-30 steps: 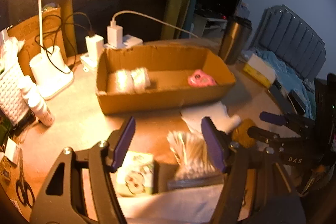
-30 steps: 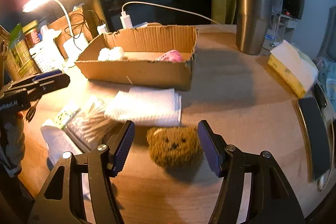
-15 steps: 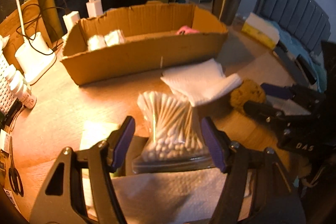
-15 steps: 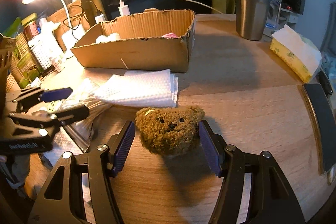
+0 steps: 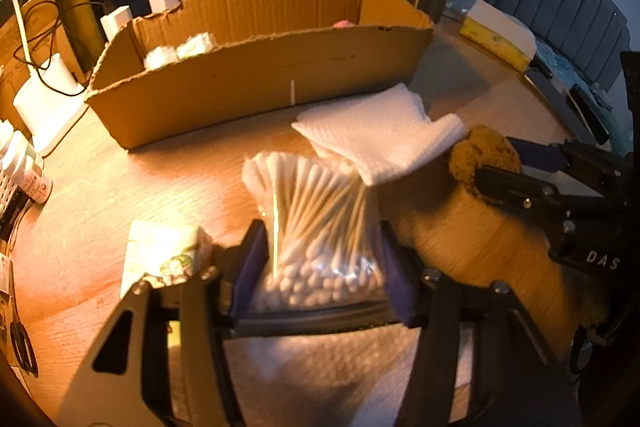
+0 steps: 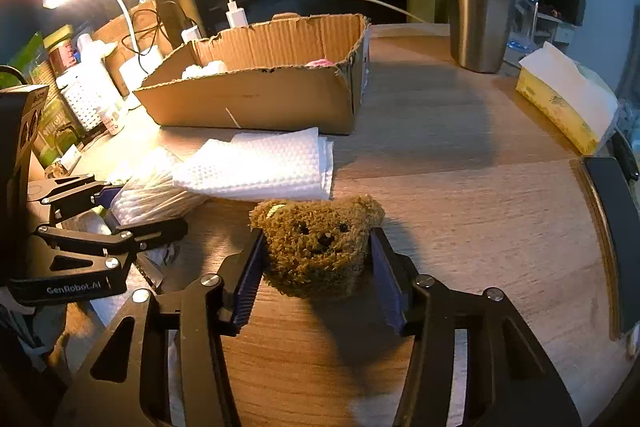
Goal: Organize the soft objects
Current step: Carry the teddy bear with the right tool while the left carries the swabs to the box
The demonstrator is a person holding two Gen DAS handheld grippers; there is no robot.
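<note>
Left wrist view: left gripper [image 5: 320, 263] has closed on the cotton swab bag [image 5: 316, 223]; right gripper [image 6: 316, 263] has narrowed, gripping the plush bear [image 6: 318, 243].

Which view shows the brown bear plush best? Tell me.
The right wrist view: the brown bear plush sits face-on between the right gripper fingers, eyes and nose clear. The left wrist view shows only part of it at the right, partly hidden behind that gripper's finger.

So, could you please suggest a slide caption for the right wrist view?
Right hand-held gripper closed on a brown plush bear near a cardboard box.
</note>
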